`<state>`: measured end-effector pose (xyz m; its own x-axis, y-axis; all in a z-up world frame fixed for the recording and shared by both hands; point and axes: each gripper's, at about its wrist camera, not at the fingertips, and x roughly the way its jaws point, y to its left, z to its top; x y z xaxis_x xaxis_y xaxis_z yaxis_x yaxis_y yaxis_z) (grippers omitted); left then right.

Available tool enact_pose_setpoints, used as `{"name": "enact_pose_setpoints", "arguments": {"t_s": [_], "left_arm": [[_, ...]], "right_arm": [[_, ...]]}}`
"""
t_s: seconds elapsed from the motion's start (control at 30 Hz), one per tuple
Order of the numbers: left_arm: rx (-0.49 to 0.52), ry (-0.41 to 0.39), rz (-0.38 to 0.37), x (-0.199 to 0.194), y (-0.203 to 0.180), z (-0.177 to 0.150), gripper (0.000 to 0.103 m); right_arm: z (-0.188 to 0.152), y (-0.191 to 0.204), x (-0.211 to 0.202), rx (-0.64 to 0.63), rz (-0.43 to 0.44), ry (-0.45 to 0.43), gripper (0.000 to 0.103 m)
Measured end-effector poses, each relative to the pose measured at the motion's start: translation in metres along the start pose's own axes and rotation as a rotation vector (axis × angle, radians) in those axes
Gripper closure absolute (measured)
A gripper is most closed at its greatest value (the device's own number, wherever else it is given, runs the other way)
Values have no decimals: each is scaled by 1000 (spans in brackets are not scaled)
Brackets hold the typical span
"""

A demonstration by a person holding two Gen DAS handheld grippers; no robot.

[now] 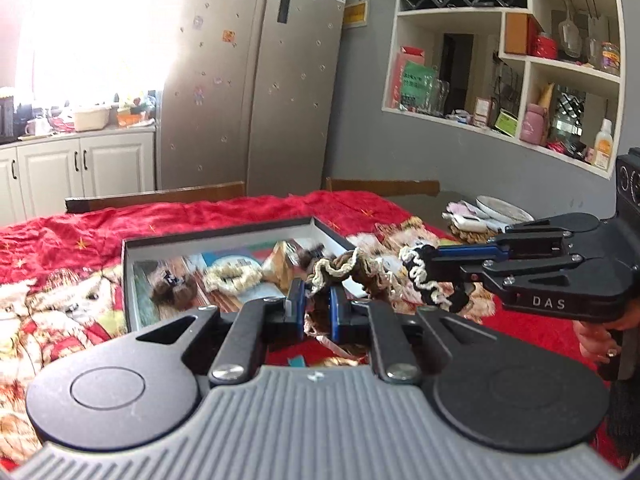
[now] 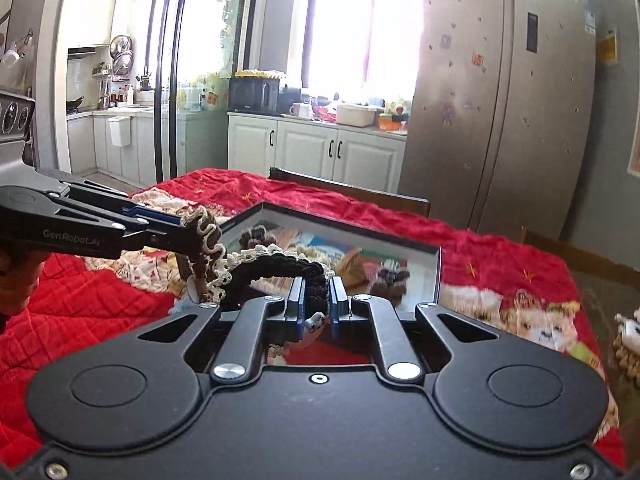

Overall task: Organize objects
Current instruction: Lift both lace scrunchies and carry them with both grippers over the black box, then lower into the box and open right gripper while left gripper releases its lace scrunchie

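Left wrist view: we are pinching a brown scrunchie [image 1: 334, 270] in our left gripper [image 1: 316, 304], jaws narrowed onto it.
Right wrist view: we are clamping a black scrunchie [image 2: 298, 266] in our right gripper [image 2: 316, 304].
Tangle: both seem snagged together, so we are likely pulling them apart.
Box [image 1: 224, 236]: lying just ahead of both grippers on the red quilt [image 1: 60, 236], already holding other hair ties.

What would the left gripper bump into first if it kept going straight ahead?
Probably the shallow open cardboard box on the red quilt: the left gripper, shut on a frilly brown scrunchie, points slightly down toward its inside. Depth is hard to judge.
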<state>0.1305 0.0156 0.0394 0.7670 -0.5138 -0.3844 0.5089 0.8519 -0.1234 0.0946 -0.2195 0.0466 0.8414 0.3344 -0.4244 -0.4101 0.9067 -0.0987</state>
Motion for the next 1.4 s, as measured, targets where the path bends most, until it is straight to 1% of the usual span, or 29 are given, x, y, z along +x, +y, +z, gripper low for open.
{"name": "enact_pose_setpoints", "arguments": {"t_s": [0.1, 0.23, 0.37, 0.53, 0.67, 0.83, 0.93, 1.07, 1.17, 1.4], "left_arm": [[-26, -14, 23, 5, 8, 9, 88], [-70, -24, 82, 15, 22, 18, 88], [-68, -24, 138, 32, 32, 26, 88], [-105, -18, 170, 55, 44, 34, 87], [-129, -8, 211, 80, 53, 36, 87], [-163, -1, 234, 105, 64, 39, 87], [-174, 6, 261, 120, 69, 40, 87], [-195, 25, 293, 140, 77, 39, 87], [-213, 30, 306, 150, 84, 37, 87], [-217, 44, 325, 168, 89, 31, 86]], "right_arm": [[11, -3, 4, 3, 2, -18, 92], [26, -14, 19, 30, 4, -33, 92], [38, -24, 39, 45, -18, -39, 92], [52, -38, 80, 92, -31, -24, 92], [58, -45, 115, 126, -38, -6, 91], [57, -54, 159, 156, -64, 27, 91], [55, -62, 179, 192, -72, 26, 91], [53, -71, 205, 210, -106, 34, 91], [47, -77, 220, 232, -131, 46, 91], [37, -86, 247, 263, -166, 52, 91]]}}
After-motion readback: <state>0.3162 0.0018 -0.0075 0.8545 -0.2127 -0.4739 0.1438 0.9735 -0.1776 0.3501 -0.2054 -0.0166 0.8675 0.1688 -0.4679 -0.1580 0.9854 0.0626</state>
